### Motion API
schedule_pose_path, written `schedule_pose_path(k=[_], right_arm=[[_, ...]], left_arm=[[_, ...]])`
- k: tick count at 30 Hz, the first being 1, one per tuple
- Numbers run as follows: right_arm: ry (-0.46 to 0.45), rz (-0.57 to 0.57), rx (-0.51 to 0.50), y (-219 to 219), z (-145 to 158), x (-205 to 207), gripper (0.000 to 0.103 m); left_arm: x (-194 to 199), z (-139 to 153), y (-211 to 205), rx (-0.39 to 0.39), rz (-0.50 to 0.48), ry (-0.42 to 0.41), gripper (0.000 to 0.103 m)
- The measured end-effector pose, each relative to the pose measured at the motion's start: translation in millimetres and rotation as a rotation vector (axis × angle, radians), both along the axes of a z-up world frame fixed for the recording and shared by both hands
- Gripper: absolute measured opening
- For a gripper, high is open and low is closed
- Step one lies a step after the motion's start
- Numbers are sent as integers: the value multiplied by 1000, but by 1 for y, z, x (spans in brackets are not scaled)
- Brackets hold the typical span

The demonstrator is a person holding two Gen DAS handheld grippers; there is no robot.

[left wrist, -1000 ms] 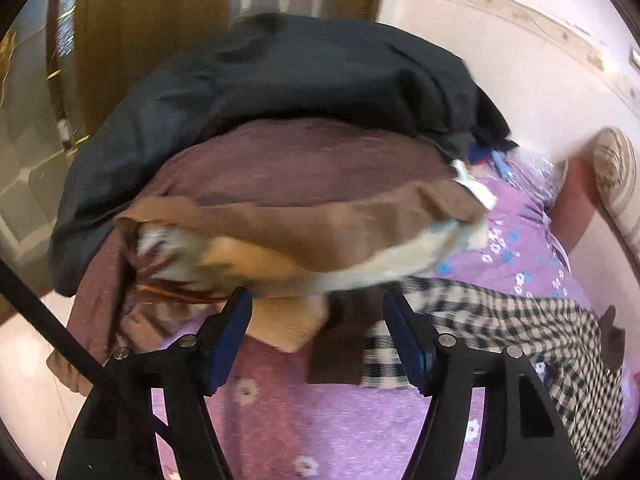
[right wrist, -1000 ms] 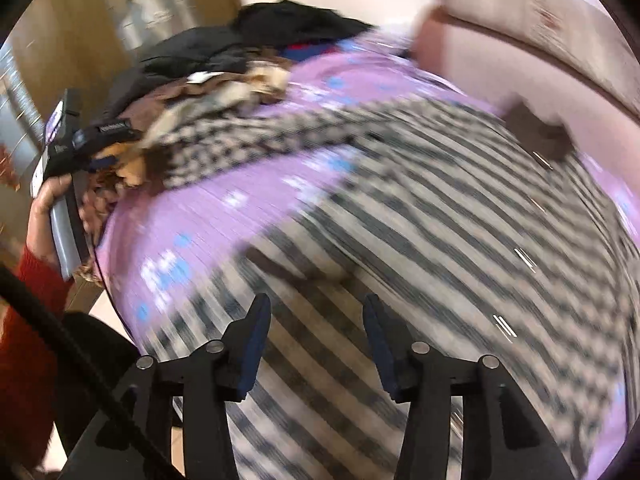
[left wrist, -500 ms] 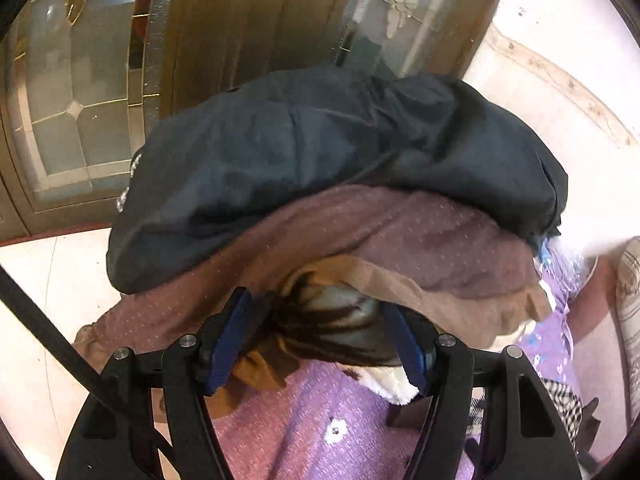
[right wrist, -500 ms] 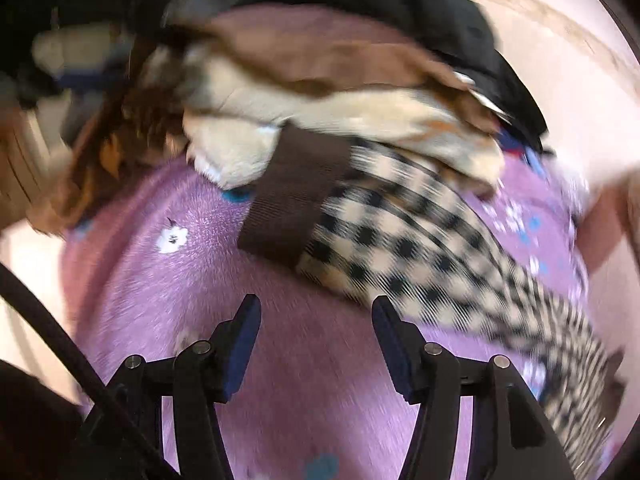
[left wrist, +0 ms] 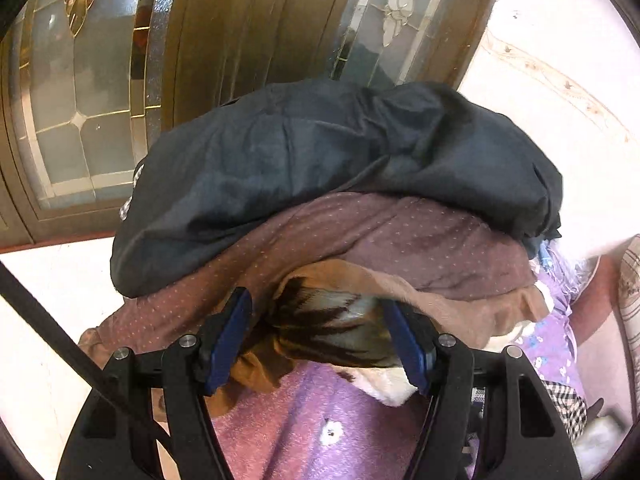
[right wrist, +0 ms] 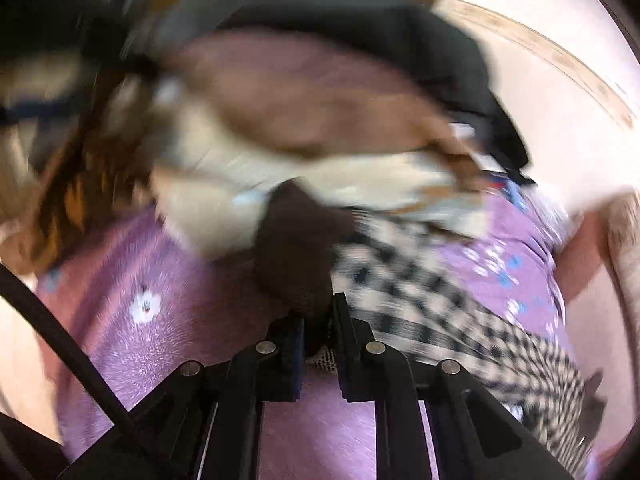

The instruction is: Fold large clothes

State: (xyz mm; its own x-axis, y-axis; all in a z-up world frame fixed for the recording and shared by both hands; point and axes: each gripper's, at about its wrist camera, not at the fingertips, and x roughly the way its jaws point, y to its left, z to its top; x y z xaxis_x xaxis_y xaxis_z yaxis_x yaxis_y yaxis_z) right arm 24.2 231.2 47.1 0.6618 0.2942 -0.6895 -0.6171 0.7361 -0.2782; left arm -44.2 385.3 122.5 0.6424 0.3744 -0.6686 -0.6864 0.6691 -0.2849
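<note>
A black-and-white checked garment lies on a purple flowered sheet; its dark brown cuff is pinched in my right gripper, which is shut on it. My left gripper is open, its blue pads on either side of a brown-and-cream patterned cloth at the foot of a clothes pile. The pile has a dark navy garment on top and a mauve dotted one under it. The right wrist view is blurred.
A wooden door with leaded glass panels stands behind the pile. A pale wall is to the right. A corner of the checked garment shows at the lower right of the left wrist view.
My right gripper has closed on the brown cuff of the checked garment, where it was open half a second ago. My left gripper has edged closer to the pile and stays open.
</note>
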Motion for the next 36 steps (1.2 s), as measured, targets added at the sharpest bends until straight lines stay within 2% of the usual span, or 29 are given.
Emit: schedule_pose_path(k=[6,12,16,20,26,31,36], right_arm=[[-6,-235,243,-118,64,25,14],[-31,-515,338,-260,89,49,14],[-1,-689,366,-353,75,57,14],[64,-870,420,-443,51,49,14],[149,-1090,519,-546,9,24,14],[237,-1153,621,-593,-17,1,18],[229,-1180,677,-628,-16,-44,26]], left_arm=[[13,3,-39,44,-96,5,67],[29,2,-115,158,-296,27,67],[38,-3,-164,201,-419,49,67],[47,-14,-208,179,-555,81,68],[54,-25,-255,221,-675,124,68],[61,-38,-281,207,-771,166,68],[64,-53,-300,232,-823,209,68]])
